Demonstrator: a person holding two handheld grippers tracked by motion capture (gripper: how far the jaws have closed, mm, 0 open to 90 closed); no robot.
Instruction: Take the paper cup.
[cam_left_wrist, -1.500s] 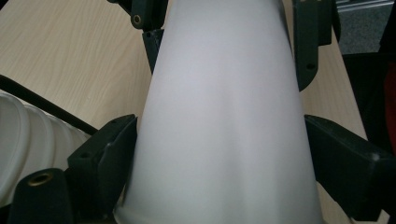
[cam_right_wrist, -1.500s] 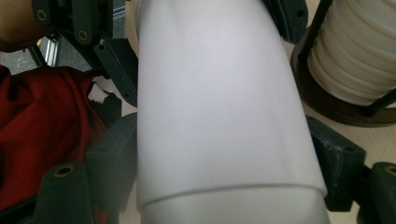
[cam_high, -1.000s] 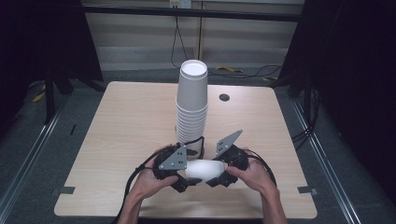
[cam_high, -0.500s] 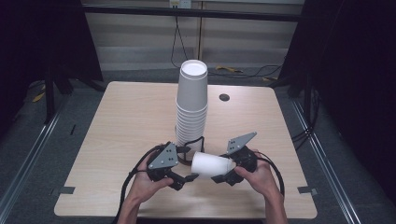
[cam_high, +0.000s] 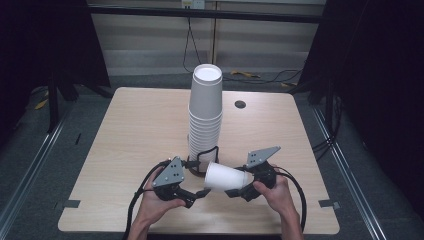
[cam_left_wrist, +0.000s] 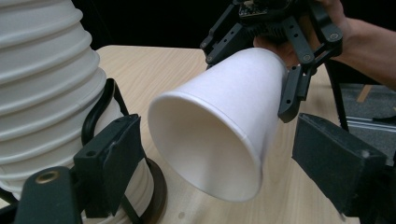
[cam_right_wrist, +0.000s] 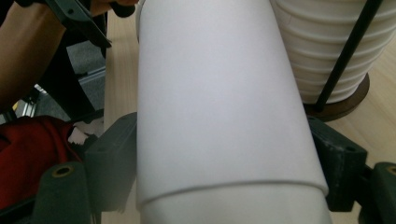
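A single white paper cup (cam_high: 225, 177) lies sideways above the table's front, its mouth toward my left gripper (cam_high: 197, 196). My right gripper (cam_high: 239, 184) is shut on the cup's body near its base, and both jaws press its sides in the right gripper view (cam_right_wrist: 219, 168). In the left gripper view the cup's open mouth (cam_left_wrist: 210, 144) faces the camera. It sits between my left jaws, which stand wide apart and do not touch it. A tall stack of white cups (cam_high: 205, 110) stands upright just behind both grippers.
The stack sits in a dark round base (cam_left_wrist: 156, 186) with a black wire upright (cam_right_wrist: 348, 51). The wooden table (cam_high: 135, 130) has a small dark hole (cam_high: 240, 104) at the back right. Bare tabletop lies to the left and right. Dark floor and cables surround the table.
A second ago both grippers held the cup together. The left gripper has let go and the hands have drawn apart. The right gripper has carried the cup slightly right.
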